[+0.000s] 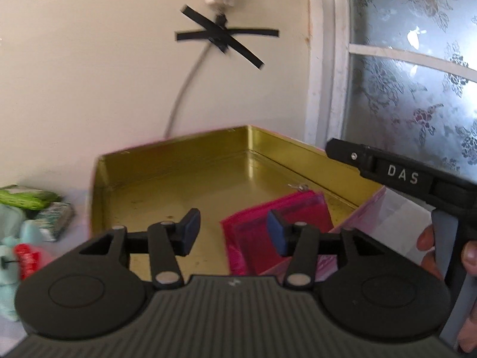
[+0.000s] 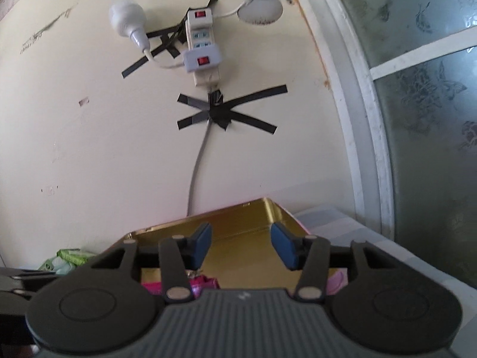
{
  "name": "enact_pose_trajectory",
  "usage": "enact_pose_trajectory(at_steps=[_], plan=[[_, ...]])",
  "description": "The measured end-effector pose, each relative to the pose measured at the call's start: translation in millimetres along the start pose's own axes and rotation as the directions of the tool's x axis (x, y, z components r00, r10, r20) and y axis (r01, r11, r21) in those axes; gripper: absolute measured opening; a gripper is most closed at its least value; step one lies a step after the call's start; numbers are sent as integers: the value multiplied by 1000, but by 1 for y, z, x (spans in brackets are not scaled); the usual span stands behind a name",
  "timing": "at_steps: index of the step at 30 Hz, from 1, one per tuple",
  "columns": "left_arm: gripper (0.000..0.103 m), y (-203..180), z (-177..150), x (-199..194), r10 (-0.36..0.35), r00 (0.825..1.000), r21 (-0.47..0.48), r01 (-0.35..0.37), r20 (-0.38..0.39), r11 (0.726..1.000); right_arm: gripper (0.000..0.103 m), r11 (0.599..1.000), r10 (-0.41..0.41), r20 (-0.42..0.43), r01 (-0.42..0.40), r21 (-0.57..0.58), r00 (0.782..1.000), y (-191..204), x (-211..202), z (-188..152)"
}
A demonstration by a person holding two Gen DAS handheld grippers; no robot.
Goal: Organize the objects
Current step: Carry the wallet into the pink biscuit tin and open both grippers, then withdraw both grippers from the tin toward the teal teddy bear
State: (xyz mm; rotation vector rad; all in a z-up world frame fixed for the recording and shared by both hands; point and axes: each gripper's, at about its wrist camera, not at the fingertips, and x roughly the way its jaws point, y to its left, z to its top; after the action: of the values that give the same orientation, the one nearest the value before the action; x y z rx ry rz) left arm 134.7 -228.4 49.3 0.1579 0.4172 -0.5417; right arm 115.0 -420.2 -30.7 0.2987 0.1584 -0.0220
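- Left wrist view: left gripper (image 1: 232, 231) jaws spread apart, nothing between the blue pads (image 1: 190, 231); it hangs over the near edge of the tin (image 1: 167, 161).
- Tin is open, gold inside, pink outer wall showing at the right; its near rim is hidden behind the gripper body.
- Pink pouch (image 1: 268, 232) lies inside the tin at the near right corner, partly covered by the right pad; lower edge cut off by the gripper. A small metal zip pull shows at its top, blurred.
- Right gripper (image 1: 396, 173) is seen from the side at the right edge, marked "DAS", fingertips out of frame; a hand (image 1: 432, 247) holds its handle, mostly cut off.
- Left edge: green packets (image 1: 26, 198) and a pale blue toy (image 1: 12, 247) with a red bit, all blurred and cropped.
- Right wrist view: right gripper (image 2: 241, 246) jaws apart, empty, above the tin (image 2: 244, 220).
- Only a sliver of the pouch (image 2: 205, 286) shows under the left finger; the rest is hidden by the gripper body.
- Wall behind: power strip (image 2: 202, 50), black tape (image 2: 223, 113), bulb (image 2: 126, 19), small fan (image 2: 259, 3) cut at top.
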Motion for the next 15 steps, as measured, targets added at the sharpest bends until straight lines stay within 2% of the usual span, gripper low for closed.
enact_pose_trajectory(at_steps=[4, 10, 15], plan=[[56, 11, 0, -26, 71, 997, -23, -71, 2, 997, 48, 1000, 1, 24, 0, -20, 1000, 8, -8, 2], [56, 33, -11, -52, 152, 986, -61, -156, -73, 986, 48, 995, 49, -41, -45, 95, 998, 19, -27, 4], [56, 46, -24, -68, 187, 978, -56, -192, -93, 980, 49, 985, 85, -90, -70, 157, 992, 38, -48, -11]])
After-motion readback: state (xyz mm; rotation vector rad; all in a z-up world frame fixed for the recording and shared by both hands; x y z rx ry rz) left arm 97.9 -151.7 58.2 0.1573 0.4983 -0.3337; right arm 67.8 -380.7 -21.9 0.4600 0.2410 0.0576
